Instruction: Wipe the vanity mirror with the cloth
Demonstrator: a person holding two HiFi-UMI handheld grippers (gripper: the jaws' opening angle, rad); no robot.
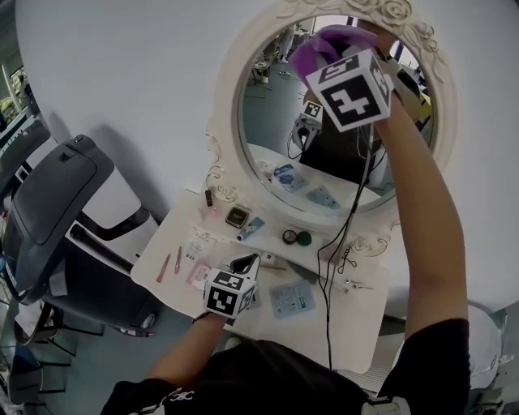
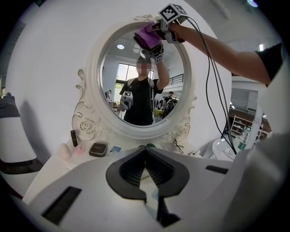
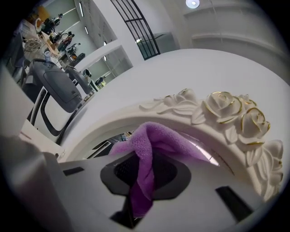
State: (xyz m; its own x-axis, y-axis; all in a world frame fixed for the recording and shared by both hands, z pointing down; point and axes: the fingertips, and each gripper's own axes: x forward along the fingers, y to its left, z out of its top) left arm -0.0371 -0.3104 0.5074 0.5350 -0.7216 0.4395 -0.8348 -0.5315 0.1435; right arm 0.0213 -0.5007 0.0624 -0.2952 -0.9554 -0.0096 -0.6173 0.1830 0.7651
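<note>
While right gripper (image 3: 146,164) pinches purple cloth (image 3: 168,138) at top of vanity mirror (image 1: 272,121), left gripper (image 2: 145,156) hangs over table (image 1: 361,320), jaws closed, nothing between.

Room's bright, light coming evenly from overhead; lamp (image 3: 192,3) glowing at top of right gripper view. Chair (image 1: 57,203) throwing soft shadow on wall (image 1: 122,65). Mirror (image 3: 214,155) catching pale glare nr its rim. Both gripper views bulging fisheye-style w/ corners going black, nearest parts blurring.
</note>
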